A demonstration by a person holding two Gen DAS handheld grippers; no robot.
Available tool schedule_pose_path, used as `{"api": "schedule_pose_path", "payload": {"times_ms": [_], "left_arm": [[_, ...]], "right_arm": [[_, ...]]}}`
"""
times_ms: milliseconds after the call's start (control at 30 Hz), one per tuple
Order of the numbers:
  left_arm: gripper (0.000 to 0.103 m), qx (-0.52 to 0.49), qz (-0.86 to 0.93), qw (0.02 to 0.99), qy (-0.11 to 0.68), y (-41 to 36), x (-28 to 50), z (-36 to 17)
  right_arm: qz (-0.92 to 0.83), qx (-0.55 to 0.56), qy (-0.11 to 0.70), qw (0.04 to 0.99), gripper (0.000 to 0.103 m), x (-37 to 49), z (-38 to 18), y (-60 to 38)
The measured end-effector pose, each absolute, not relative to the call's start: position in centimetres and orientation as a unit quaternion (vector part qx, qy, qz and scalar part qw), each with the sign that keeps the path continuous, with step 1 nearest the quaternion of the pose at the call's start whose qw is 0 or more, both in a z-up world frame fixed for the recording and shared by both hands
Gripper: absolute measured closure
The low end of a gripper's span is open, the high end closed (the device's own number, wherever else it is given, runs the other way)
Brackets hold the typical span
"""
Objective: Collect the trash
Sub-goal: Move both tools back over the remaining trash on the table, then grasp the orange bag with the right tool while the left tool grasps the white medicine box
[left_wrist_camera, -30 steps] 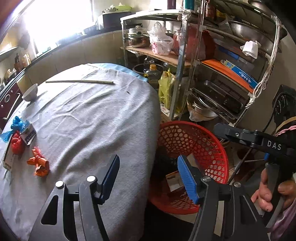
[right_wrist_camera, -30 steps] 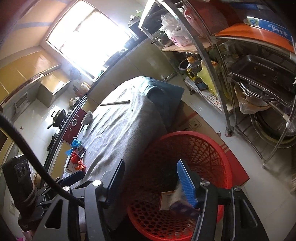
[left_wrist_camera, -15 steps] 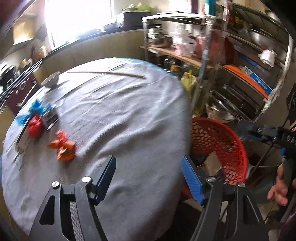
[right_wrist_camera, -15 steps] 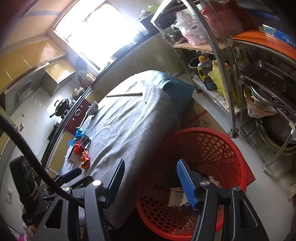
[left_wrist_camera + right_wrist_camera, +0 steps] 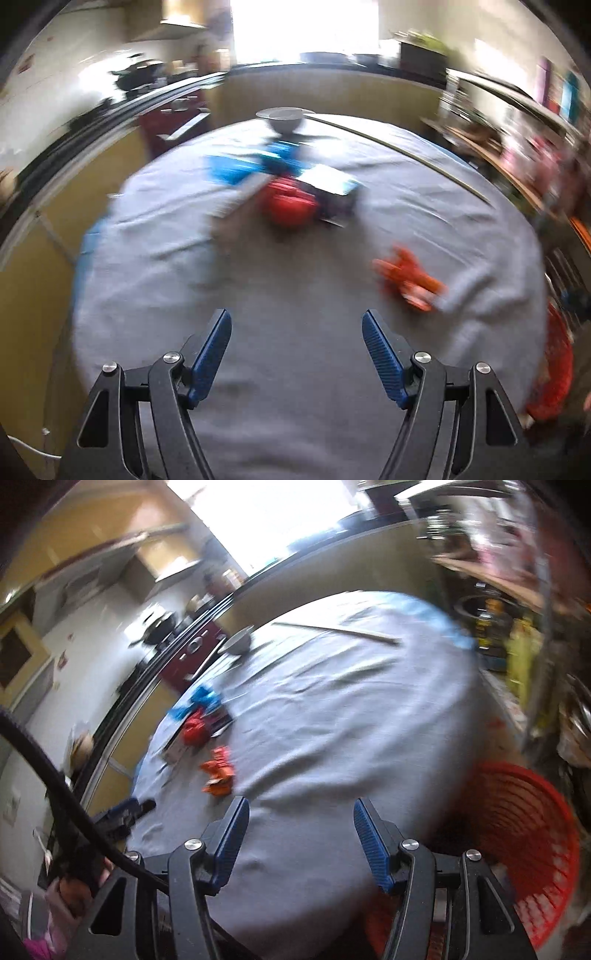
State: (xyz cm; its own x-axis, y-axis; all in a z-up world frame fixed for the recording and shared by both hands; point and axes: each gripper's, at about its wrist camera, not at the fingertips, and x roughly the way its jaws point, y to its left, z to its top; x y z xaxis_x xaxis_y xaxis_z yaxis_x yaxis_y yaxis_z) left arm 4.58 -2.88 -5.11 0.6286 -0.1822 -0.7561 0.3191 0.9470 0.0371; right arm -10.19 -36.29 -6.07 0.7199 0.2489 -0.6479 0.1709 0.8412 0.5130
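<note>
Both views are blurred. My left gripper (image 5: pixel 296 323) hangs open over the near part of the grey-clothed table (image 5: pixel 295 369), nothing between its blue pads. Ahead to the right lies an orange wrapper (image 5: pixel 406 278); farther off sit a crumpled red wrapper (image 5: pixel 290 205), a blue wrapper (image 5: pixel 236 170) and a small dark pack (image 5: pixel 332 188). My right gripper (image 5: pixel 298 810) is open and empty above the table's near edge, the orange wrapper (image 5: pixel 218 770) ahead to its left. The red mesh basket (image 5: pixel 517 849) stands on the floor to its right.
A grey bowl (image 5: pixel 284 118) and a long thin stick (image 5: pixel 399 149) lie at the table's far side. A metal rack (image 5: pixel 535 590) with kitchenware stands at the right. A counter with a stove (image 5: pixel 192 642) runs along the left wall. A hand (image 5: pixel 70 890) holds the other gripper's handle.
Both grippers swung left, away from the red basket and over the table. The wrappers now lie ahead of the left gripper, whose jaws stand a little wider. The right jaws kept their width.
</note>
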Motion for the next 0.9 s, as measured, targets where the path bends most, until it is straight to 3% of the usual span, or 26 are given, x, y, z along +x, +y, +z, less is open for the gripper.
{"api": "schedule_pose_path", "payload": {"times_ms": [300, 800, 833, 867, 900], "left_arm": [[0.027, 0.068, -0.108, 0.903, 0.411, 2.3, 12.8, -4.8], [0.027, 0.087, -0.160, 0.868, 0.462, -1.2, 22.0, -9.0], [0.027, 0.088, -0.164, 0.867, 0.463, -1.4, 22.3, -9.4], [0.028, 0.086, -0.169, 0.866, 0.463, -1.5, 22.6, -9.6], [0.037, 0.081, -0.174, 0.865, 0.463, -1.6, 22.7, -9.7]], "right_arm": [[0.094, 0.213, 0.424, 0.875, 0.040, 0.2, -6.5, -27.1], [0.073, 0.100, 0.495, 0.860, 0.042, 8.0, -9.8, -20.2], [0.071, 0.090, 0.499, 0.859, 0.043, 8.1, -10.1, -19.9], [0.069, 0.078, 0.502, 0.859, 0.054, 8.2, -10.3, -19.6], [0.068, 0.070, 0.504, 0.858, 0.066, 8.3, -10.5, -19.4]]}}
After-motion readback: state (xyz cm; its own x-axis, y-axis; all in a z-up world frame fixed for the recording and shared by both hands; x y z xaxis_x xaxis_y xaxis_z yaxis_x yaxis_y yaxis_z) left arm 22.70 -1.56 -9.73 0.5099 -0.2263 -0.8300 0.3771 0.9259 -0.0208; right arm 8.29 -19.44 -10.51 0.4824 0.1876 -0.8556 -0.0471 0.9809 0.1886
